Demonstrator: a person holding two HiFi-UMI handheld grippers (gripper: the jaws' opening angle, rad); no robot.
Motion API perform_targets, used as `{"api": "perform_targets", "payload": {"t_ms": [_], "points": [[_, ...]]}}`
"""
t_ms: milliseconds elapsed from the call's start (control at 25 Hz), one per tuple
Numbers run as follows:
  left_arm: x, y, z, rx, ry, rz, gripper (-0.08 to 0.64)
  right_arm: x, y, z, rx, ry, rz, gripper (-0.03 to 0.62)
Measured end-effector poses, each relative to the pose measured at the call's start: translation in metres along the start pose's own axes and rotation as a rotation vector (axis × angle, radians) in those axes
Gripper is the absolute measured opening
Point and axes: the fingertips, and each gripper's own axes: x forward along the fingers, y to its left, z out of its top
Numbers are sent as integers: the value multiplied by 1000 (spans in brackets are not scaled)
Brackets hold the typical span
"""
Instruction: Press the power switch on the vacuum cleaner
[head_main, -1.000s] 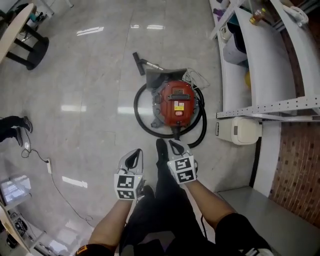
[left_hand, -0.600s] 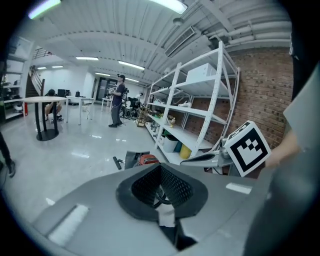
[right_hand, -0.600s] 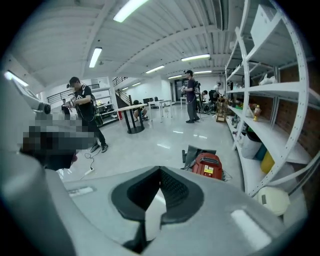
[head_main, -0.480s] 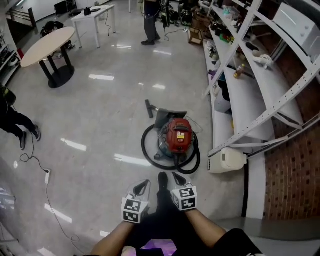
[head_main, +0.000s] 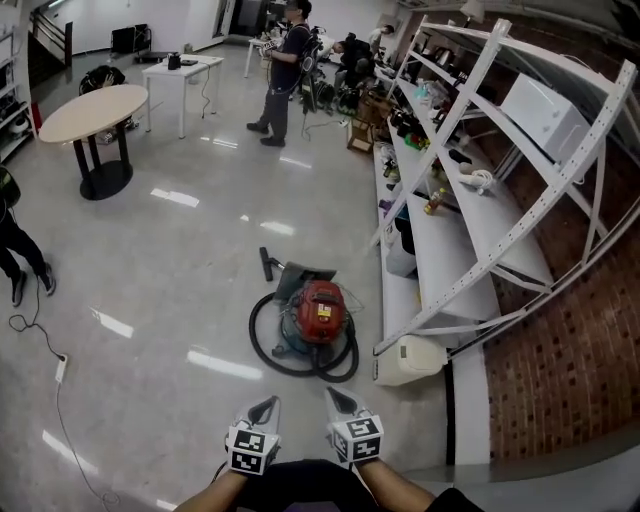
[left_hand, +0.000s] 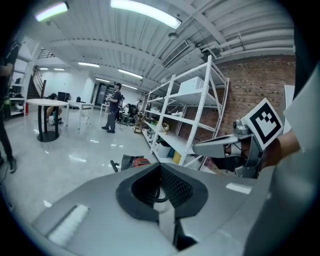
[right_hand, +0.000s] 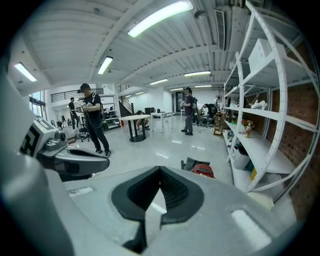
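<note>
The red vacuum cleaner (head_main: 318, 310) sits on the glossy floor with its black hose (head_main: 268, 352) looped around it and a nozzle (head_main: 267, 263) behind it. It shows small and far off in the left gripper view (left_hand: 141, 161) and the right gripper view (right_hand: 202, 170). My left gripper (head_main: 262, 408) and right gripper (head_main: 338, 402) hover side by side at the bottom of the head view, well short of the vacuum. Both are shut on nothing, the left gripper's (left_hand: 160, 167) tips touching and the right gripper's (right_hand: 160, 171) likewise. No switch can be made out at this distance.
A white shelving rack (head_main: 455, 250) with several items runs along the right before a brick wall (head_main: 560, 340). A white bin (head_main: 410, 362) lies by its foot. A round table (head_main: 95, 112), a standing person (head_main: 285, 70), another person's legs (head_main: 15, 250) and a floor cable (head_main: 60, 370) lie beyond.
The head view has lifted and drawn back: the vacuum now looks smaller and farther, and more of the room shows. Both grippers sit lower in the frame, still shut.
</note>
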Motion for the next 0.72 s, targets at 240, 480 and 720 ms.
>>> {"api": "perform_targets", "payload": {"t_ms": [240, 480, 720], "points": [[-15, -29, 11, -5, -42, -16, 15, -40, -2, 2, 33, -62, -10, -8], [-24, -73, 8, 19, -61, -13, 15, -83, -8, -16, 62, -105, 0, -8], [-35, -110, 2, 19, -67, 45, 15, -123, -14, -32, 53, -125, 37, -8]]}}
